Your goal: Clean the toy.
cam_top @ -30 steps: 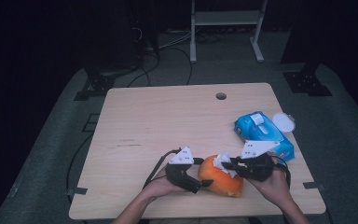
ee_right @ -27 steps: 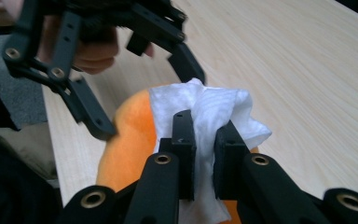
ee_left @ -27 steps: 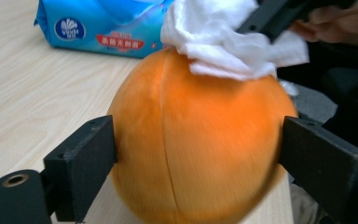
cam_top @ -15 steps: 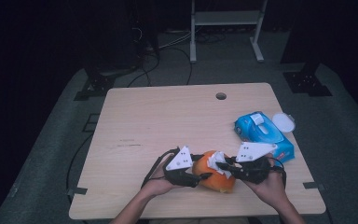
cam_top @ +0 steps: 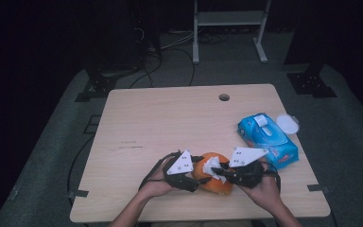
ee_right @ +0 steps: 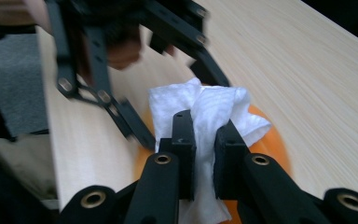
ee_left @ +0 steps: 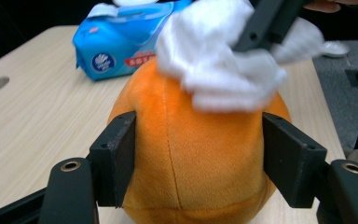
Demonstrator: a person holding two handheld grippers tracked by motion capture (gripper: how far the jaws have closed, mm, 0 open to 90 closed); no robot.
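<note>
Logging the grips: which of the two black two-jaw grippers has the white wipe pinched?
The right gripper: its jaws are shut on the crumpled white wipe. The left gripper instead straddles the orange plush ball.

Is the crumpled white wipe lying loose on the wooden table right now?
No: the right gripper pinches the crumpled white wipe and holds it against the orange plush ball.

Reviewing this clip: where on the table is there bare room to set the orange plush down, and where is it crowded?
Bare: the table's far-left stretch, from the round hole to the left edge. Crowded: the near edge, where the left claw and right claw flank the orange plush, and the right side with the blue wipes pack and white lid.
</note>
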